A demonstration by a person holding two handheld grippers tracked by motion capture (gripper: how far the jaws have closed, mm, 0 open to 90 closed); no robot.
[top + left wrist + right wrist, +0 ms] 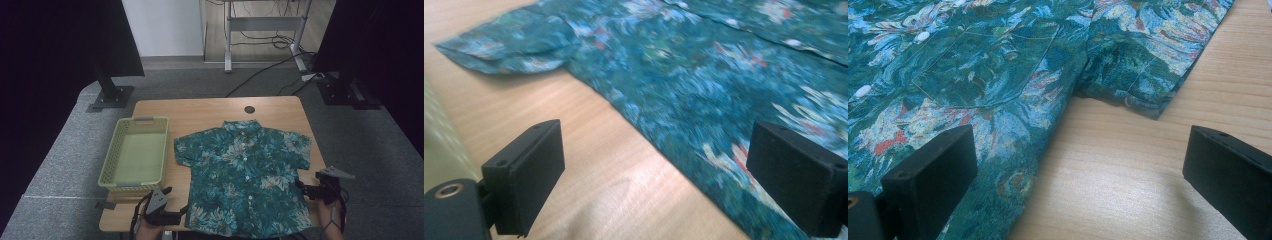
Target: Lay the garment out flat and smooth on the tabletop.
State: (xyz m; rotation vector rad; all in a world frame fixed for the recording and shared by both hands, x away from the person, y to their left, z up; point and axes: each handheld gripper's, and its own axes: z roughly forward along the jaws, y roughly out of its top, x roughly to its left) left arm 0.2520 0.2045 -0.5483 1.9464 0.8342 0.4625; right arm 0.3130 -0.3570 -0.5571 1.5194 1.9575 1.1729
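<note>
A teal floral short-sleeved shirt (pixel 242 175) lies flat, front up and buttoned, on the wooden table (pixel 210 112). My left gripper (pixel 172 206) hovers open at the shirt's lower left edge, near the table's front. In the left gripper view the shirt's side hem (pixel 704 95) runs between the wide-apart jaws, with one sleeve (pixel 509 47) farther off. My right gripper (pixel 306 189) is open beside the shirt's right side, below the right sleeve. The right gripper view looks at the chest pocket (pixel 993 65) and sleeve (pixel 1153 55), with nothing held.
A pale green plastic basket (pixel 136 152) stands empty on the table's left side, just left of the shirt. A small dark round hole cover (pixel 249 109) sits at the table's back edge. Black stands and cables are on the floor beyond.
</note>
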